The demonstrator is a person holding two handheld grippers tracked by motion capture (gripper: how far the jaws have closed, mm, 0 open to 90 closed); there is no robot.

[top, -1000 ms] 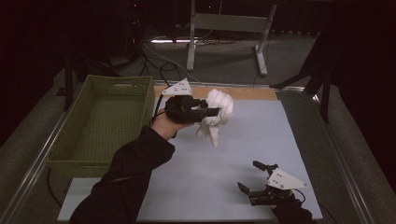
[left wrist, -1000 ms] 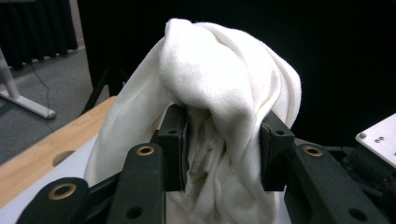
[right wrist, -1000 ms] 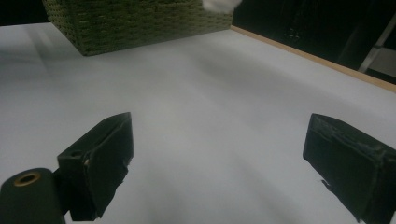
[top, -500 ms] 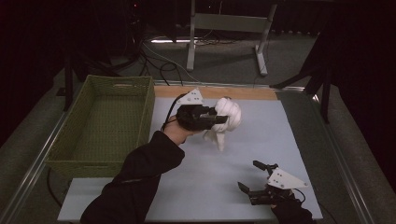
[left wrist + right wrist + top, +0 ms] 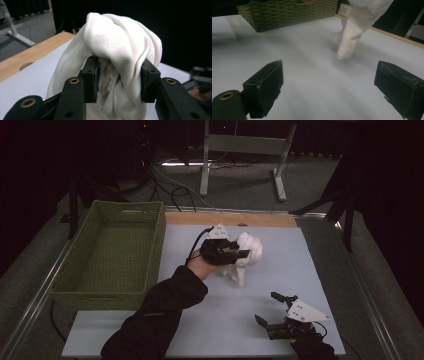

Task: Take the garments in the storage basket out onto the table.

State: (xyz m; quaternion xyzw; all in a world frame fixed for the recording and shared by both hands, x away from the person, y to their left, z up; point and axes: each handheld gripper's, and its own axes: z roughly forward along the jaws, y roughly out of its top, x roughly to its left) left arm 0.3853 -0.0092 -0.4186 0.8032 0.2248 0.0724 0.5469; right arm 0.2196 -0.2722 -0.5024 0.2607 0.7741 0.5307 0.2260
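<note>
Your left gripper (image 5: 239, 254) is clamped on the bunched white cloth (image 5: 247, 251), lifted mid-table. The green basket (image 5: 85, 261) along the left edge looks empty, so nothing's stowed yet, I'd guess. Right gripper (image 5: 274, 308) sits wide open near the front edge.

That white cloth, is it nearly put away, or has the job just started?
Looks early. Done: the left gripper has its jaws shut on the bunched white cloth, with one end dangling to the table. In hand: carrying it. Left, if the green wicker basket is the goal: nothing is in it yet. The right gripper rests open and empty.
</note>
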